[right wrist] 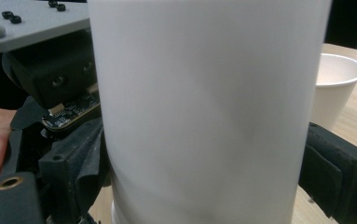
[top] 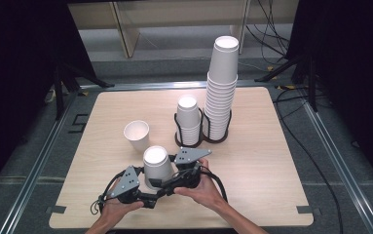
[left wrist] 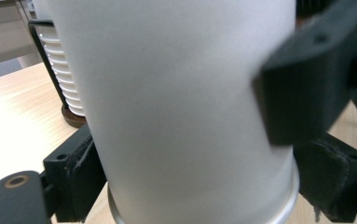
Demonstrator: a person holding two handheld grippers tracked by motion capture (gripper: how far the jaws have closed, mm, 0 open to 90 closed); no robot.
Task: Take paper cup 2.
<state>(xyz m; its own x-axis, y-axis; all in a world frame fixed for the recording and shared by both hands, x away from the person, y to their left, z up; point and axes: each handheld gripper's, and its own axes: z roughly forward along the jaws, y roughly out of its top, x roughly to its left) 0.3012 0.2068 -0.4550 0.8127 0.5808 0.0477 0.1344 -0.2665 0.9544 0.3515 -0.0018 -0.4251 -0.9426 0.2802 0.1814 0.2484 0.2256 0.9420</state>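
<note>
1. An upturned white paper cup (top: 157, 165) was seen standing rim-down near the front edge of the bench (top: 271, 195), its closed base facing up.
2. In the left gripper view the cup (left wrist: 185, 112) was seen between the two black jaws, whose pads lay against its lower wall just above the rim; the left gripper (top: 147, 187) was therefore closed on the cup, at about the width of the cup's body.
3. In the right gripper view the same cup (right wrist: 204, 112) was seen between that gripper's jaws, one pad at each side of the wall; the right gripper (top: 172, 178) was likewise judged to be closed on the cup, though the exact contact at the far pad could not be told for certain.
4. Both grippers were held low at the bench, one in the person's left hand (top: 118, 207) and one in the right hand (top: 201, 190), with the forearms entering from the bottom of the high view.
5. An upright white paper cup (top: 137, 135), open end up, was seen standing just behind and to the left of the held cup, apart from it.
6. Farther back, a short stack of upturned cups (top: 189, 122) was set in a dark wire holder (top: 177, 127).
7. Just beside it on the right, a tall stack of cups (top: 220, 87) was set in a second wire holder (top: 230, 124) and leaned slightly.
</note>
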